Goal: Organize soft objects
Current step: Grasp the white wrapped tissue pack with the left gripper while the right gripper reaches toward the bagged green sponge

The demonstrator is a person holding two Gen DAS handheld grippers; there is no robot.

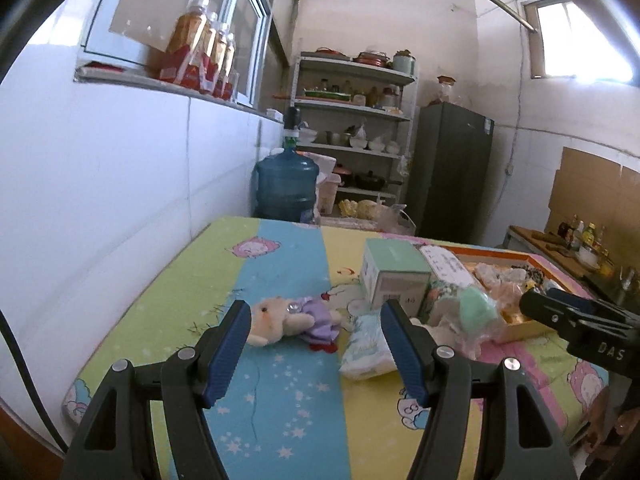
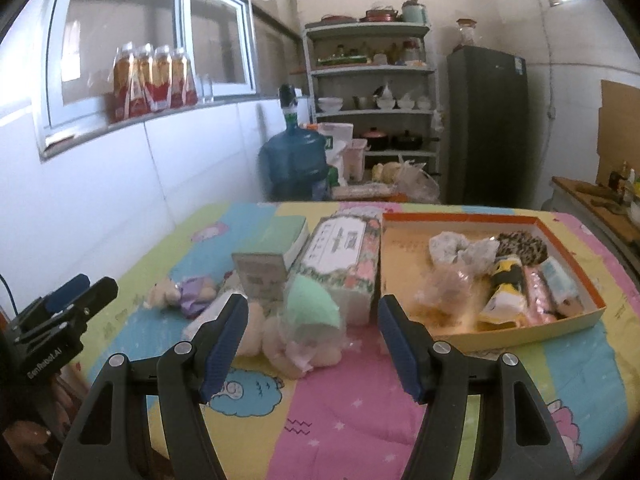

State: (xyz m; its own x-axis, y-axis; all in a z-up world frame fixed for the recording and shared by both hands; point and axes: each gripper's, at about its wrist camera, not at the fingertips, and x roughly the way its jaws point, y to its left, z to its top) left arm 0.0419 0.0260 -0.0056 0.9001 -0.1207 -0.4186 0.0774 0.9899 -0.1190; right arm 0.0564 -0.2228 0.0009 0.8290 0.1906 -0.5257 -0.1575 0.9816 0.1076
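Note:
A small plush bear in a purple dress [image 1: 280, 320] lies on the colourful cartoon sheet [image 1: 288, 400], just beyond my open left gripper [image 1: 316, 320], near its left finger. A white tissue pack [image 1: 368, 346] lies by the right finger. In the right wrist view, a plush doll with a mint hat in clear wrap [image 2: 312, 320] lies just ahead of my open right gripper [image 2: 312, 316], between the fingertips' lines and apart from the pads. An orange-rimmed tray [image 2: 460, 218] to the right holds several soft items.
A mint-green box [image 2: 272, 252] and a floral tissue box [image 2: 344, 256] stand behind the doll. A white wall borders the bed's left side. Behind the bed are a blue water jug [image 2: 294, 160], shelves [image 2: 372, 68] and a dark fridge [image 2: 486, 124].

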